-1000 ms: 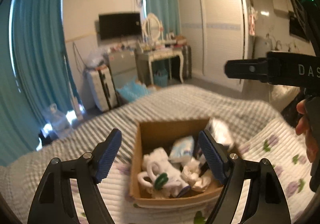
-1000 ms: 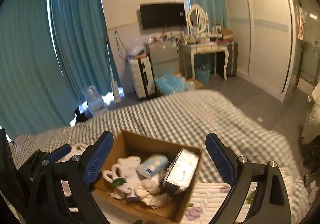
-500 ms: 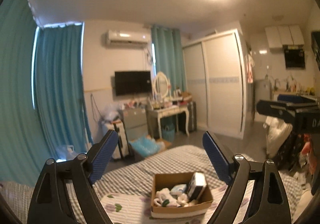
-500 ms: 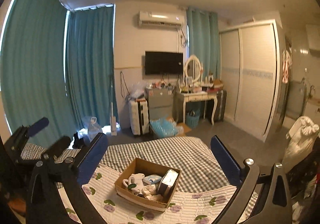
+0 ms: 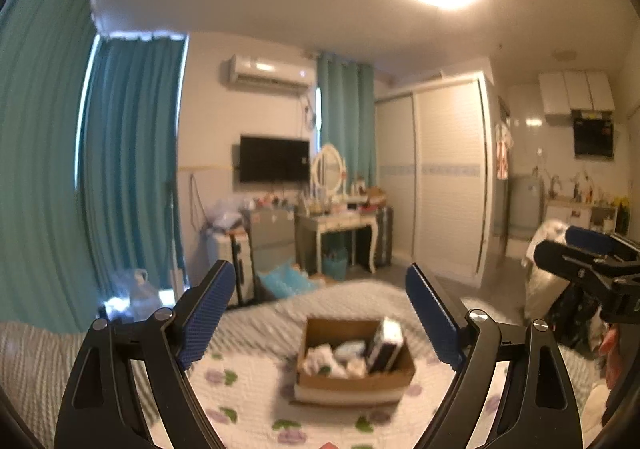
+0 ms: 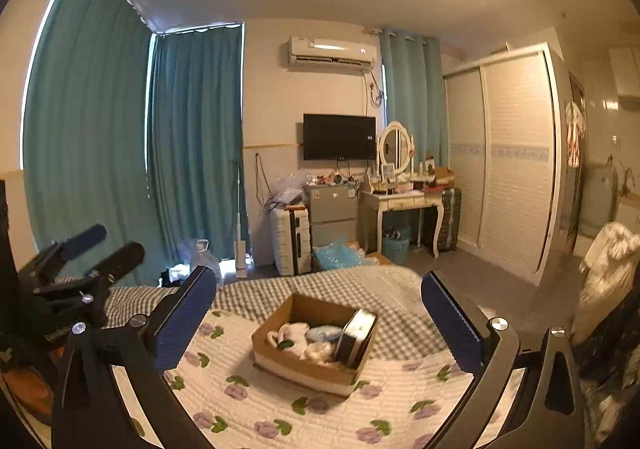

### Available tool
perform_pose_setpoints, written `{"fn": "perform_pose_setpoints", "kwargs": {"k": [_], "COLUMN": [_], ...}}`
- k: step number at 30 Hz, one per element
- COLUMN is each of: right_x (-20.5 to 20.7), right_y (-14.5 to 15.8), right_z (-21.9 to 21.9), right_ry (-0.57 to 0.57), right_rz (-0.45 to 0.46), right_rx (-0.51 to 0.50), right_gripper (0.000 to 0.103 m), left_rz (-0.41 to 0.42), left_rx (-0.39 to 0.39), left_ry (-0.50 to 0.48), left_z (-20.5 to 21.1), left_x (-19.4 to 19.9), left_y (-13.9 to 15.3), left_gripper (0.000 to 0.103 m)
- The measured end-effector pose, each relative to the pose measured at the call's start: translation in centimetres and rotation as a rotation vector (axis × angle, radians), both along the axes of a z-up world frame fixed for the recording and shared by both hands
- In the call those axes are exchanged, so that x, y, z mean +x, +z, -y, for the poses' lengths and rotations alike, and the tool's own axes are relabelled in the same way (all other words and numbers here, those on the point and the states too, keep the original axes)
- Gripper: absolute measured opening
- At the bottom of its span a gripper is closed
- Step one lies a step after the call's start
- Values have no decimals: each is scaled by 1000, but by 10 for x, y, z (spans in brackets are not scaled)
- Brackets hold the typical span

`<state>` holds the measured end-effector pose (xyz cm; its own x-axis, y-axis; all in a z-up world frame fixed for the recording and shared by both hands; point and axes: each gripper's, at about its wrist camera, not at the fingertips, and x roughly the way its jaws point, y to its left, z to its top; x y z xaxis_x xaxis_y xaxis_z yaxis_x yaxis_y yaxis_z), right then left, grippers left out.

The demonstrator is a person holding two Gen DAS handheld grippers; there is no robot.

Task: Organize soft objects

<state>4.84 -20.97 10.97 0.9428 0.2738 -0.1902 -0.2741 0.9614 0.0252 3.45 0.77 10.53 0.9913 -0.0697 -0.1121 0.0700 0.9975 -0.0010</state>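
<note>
Left wrist view is smeared with motion blur: the cardboard box (image 5: pixel 354 361) and its white soft items (image 5: pixel 326 357) are just pale lumps, too soft to sort out. The right gripper (image 5: pixel 580 261) is cut off at the frame's edge. The dark flat pack (image 6: pixel 356 337) hides the box's corner behind it.

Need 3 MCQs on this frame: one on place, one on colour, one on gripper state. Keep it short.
1. Where does the brown cardboard box sit?
A. on the floral quilt
B. on the dressing table
C. on the floor

2. What colour are the pads of the right hand-held gripper?
A. red
B. blue
C. white

3. What state is the left hand-held gripper in?
A. shut on a towel
B. shut, holding nothing
C. open, holding nothing

Key: 1 A, the white floral quilt lies under the box; 2 B, both pads show blue; 3 C, its jaws stand wide apart with nothing between.
</note>
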Motion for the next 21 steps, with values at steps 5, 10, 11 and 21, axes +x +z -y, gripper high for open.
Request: {"fn": "perform_pose_setpoints", "kwargs": {"k": [5, 10, 11, 21], "right_x": [28, 61, 67, 97], "right_y": [-56, -108, -115, -160], "right_z": [-7, -10, -9, -1], "right_ry": [-16, -44, -40, -69], "right_rz": [-20, -58, -70, -154], "right_rx": [-7, 1, 13, 38], "right_gripper": [103, 103, 103, 103], "left_rz": [-88, -121, -129, -200], "left_rx": [15, 40, 41, 21], "left_ry": [9, 42, 43, 30], "left_z": [2, 6, 6, 1], "left_x": [28, 49, 50, 56], "left_y": [-48, -92, -98, -128], "left_gripper": [88, 88, 88, 88]}}
